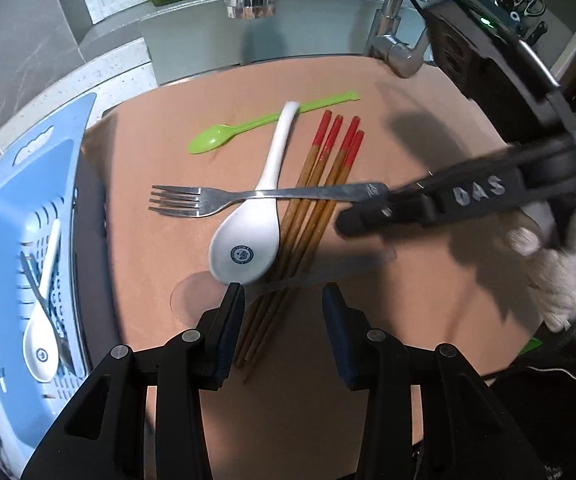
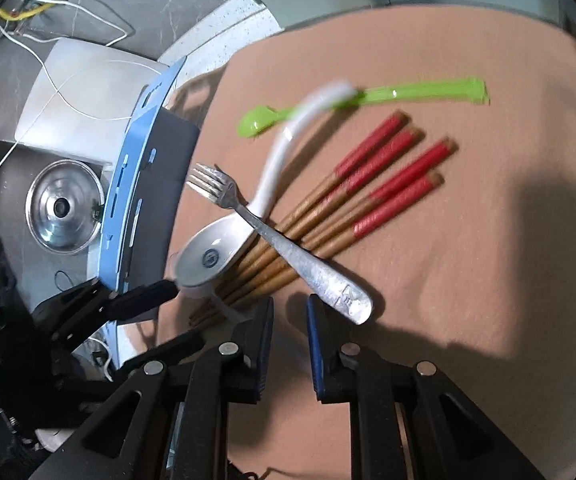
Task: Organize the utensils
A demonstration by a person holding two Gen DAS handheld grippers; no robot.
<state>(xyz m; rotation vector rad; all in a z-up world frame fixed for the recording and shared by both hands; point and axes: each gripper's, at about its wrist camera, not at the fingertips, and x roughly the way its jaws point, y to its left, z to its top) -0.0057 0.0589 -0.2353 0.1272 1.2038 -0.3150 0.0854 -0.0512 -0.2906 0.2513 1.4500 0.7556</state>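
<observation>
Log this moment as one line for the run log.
left gripper: open, over chopsticks | right gripper: narrowly open, empty, by fork handle | fork: lying across white spoon and chopsticks

We see our left gripper (image 1: 283,292) in matte black with blue pads and silver screws, our right gripper (image 2: 289,307) stamped "DAS", beside a fuzzy white sleeve (image 1: 560,276) at right.

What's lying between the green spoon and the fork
The white spoon's handle, running from under the fork up over the green spoon. Beside it, the chopsticks' red ends. The left wrist view shows it.
</observation>
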